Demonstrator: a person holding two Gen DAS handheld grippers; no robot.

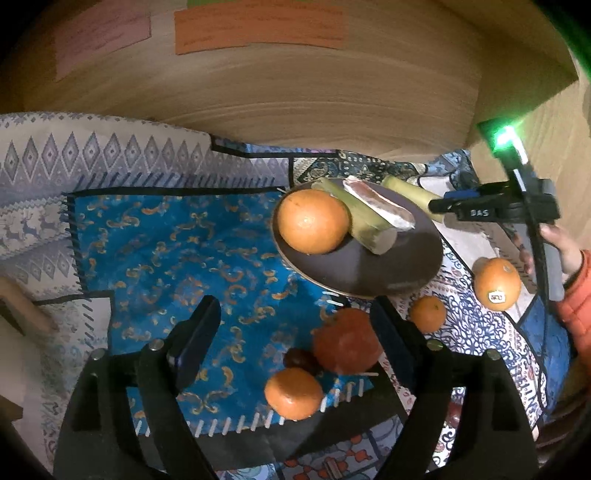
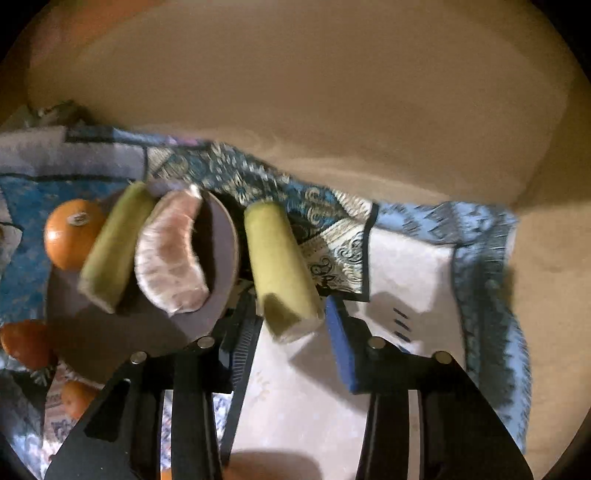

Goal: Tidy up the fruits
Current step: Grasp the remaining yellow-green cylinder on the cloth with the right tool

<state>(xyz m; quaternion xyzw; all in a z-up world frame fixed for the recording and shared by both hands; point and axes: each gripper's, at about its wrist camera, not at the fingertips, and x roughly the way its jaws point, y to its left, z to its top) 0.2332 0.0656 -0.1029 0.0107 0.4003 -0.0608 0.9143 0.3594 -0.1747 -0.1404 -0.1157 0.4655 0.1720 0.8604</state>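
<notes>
Two grippers are recorded over a patterned patchwork cloth (image 1: 155, 251) on which fruit is being gathered onto a dark round plate (image 1: 388, 273).

Left side: the left gripper (image 1: 295, 332) is held low over the blue panel, jaws wide apart and holding nothing. Between its fingers lie a red-orange persimmon-like fruit (image 1: 347, 341), a small dark fruit (image 1: 299, 360) touching it, and a mandarin (image 1: 293, 393) just beside. The placing is judged to suit a pick of one of these loose pieces.

Centre: the plate already carries a large orange (image 1: 313, 220), a green stalk section (image 1: 365, 221) and a peeled pomelo wedge (image 1: 380, 206) resting across that stalk. Free plate surface is left at the near edge, judged as room for further fruit.

Right side: a small mandarin (image 1: 428, 314) and a stickered orange (image 1: 496, 282) lie on the cloth beside the plate, still unsorted. The right gripper (image 2: 291, 325) is held at the plate's far side, jaws apart around the cut end of a second green stalk section (image 2: 282, 266) lying just off the plate; neither pad is seen pressing on it. The plate rim sits close against the left finger and is judged the main obstruction to closing cleanly. A wooden wall (image 1: 295, 85) bearing paper notes (image 1: 258, 27) backs the scene.
</notes>
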